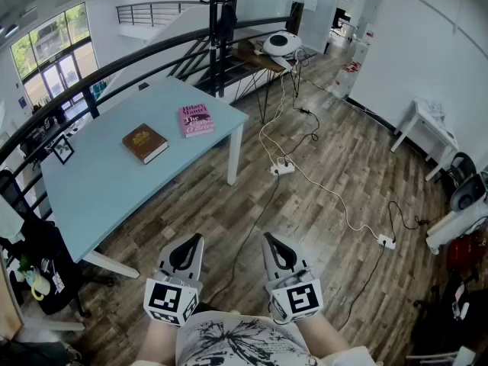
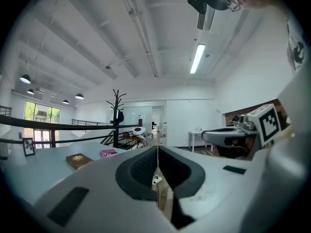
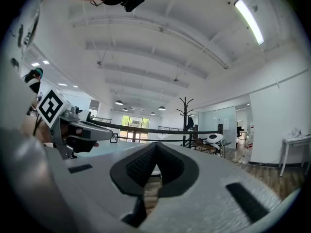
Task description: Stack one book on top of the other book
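Fingers: closed, empty, on my left gripper [image 1: 196,240] and right gripper [image 1: 268,239].
Books: brown book [image 1: 145,142], pink book [image 1: 196,119], apart on desk [image 1: 99,189], far left.
Nearer hand: left, I judge.

Left tool [image 1: 196,239], right tool [image 1: 268,239]: white, black-padded

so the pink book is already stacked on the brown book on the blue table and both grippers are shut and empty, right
Not stacked: the head view shows the pink book lying beside the brown book, apart, on the blue table. The left gripper and right gripper are shut and empty.
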The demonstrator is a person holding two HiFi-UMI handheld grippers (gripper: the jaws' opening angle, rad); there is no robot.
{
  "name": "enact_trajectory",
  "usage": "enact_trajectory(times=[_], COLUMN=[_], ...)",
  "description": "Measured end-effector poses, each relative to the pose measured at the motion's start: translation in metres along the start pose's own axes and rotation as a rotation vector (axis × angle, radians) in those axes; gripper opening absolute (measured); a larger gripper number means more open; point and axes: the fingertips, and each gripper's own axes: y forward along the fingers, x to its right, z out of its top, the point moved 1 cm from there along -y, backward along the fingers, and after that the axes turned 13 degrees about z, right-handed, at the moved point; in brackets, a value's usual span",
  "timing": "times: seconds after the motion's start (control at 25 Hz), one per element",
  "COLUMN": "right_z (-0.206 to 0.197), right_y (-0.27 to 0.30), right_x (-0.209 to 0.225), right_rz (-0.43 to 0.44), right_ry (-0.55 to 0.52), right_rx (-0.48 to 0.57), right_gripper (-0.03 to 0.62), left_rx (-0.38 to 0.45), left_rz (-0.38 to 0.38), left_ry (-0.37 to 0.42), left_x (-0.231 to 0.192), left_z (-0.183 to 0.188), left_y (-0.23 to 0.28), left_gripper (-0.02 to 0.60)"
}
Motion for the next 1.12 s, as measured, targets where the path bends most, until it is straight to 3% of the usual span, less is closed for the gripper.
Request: enact_trajectory(times=[0.28, 0.68, 0.88, 1.12], right_z=[-0.010, -0.025, -0.037, -0.049], right_y=[0.004, 0.021, 0.062, 0.157], right_x=[0.016, 0.038, 0.054, 0.095], right_rz=[0.004, 0.029, 0.039, 0.032], right_ry=[0.015, 0.125, 0.147, 0.136], right_rx=[-0.018, 0.026, -0.003, -0.049], right_gripper=[-0.009, -0.008, -0.008, -0.008], left_rx=[-0.007, -0.050, -0.079, -0.082], left_rz=[-0.022, -0.026, -0.013, -0.032], left_ry=[-0.010, -0.028, -0.038, -0.056], left_x=[0.009, 0.002, -0.025, -0.081], left_z=[-0.006, -0.020, -0.023, -0.032], left_y=[0.022, 0.054, 0.086, 0.171], left_gripper=[0.012, 0.012, 0.012, 0.012])
